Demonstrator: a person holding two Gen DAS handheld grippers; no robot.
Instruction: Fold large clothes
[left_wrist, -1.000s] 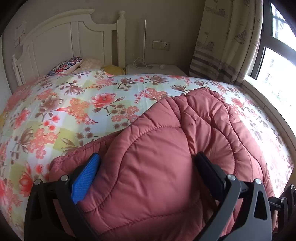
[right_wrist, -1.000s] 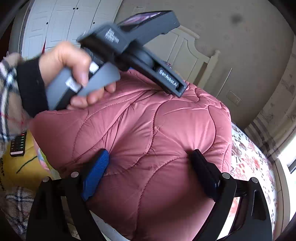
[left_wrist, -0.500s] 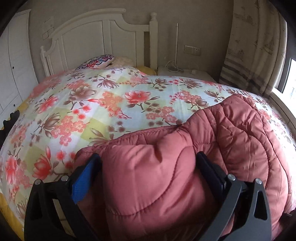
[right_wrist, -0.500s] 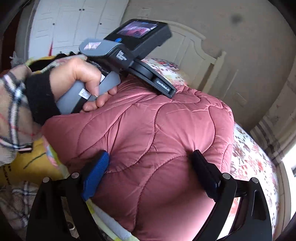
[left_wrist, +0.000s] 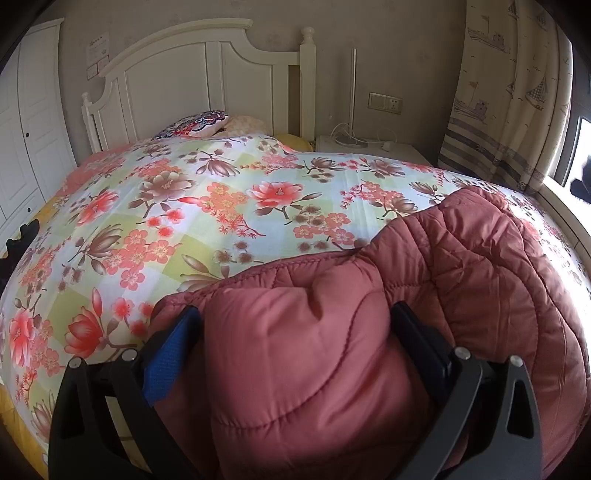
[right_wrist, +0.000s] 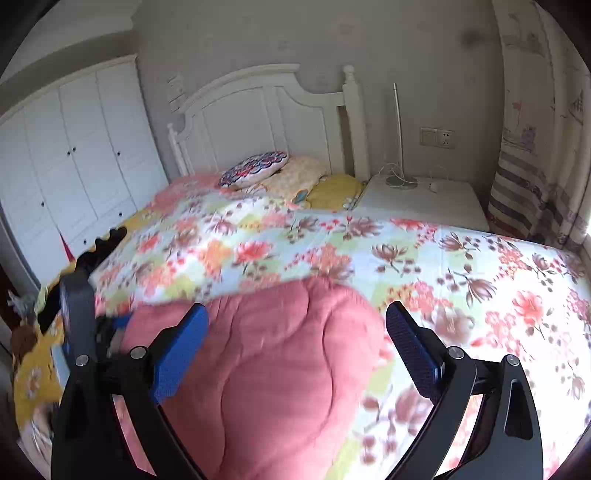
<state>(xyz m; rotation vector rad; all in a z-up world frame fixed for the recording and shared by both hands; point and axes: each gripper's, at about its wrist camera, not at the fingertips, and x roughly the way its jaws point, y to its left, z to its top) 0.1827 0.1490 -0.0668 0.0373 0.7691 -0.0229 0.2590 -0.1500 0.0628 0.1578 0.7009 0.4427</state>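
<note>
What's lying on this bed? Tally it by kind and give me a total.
pink quilted jacket: 1
pillows: 3 (patterned pillow, pale floral pillow, yellow pillow)
floral bedspread: 1
Total: 5

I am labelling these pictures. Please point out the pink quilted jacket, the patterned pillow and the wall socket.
pink quilted jacket (left_wrist: 295, 369): left wrist view, on the bunched fold between the fingers.
patterned pillow (right_wrist: 255, 168): right wrist view, on its top face.
wall socket (left_wrist: 385, 103): left wrist view, on the plate's middle.
</note>
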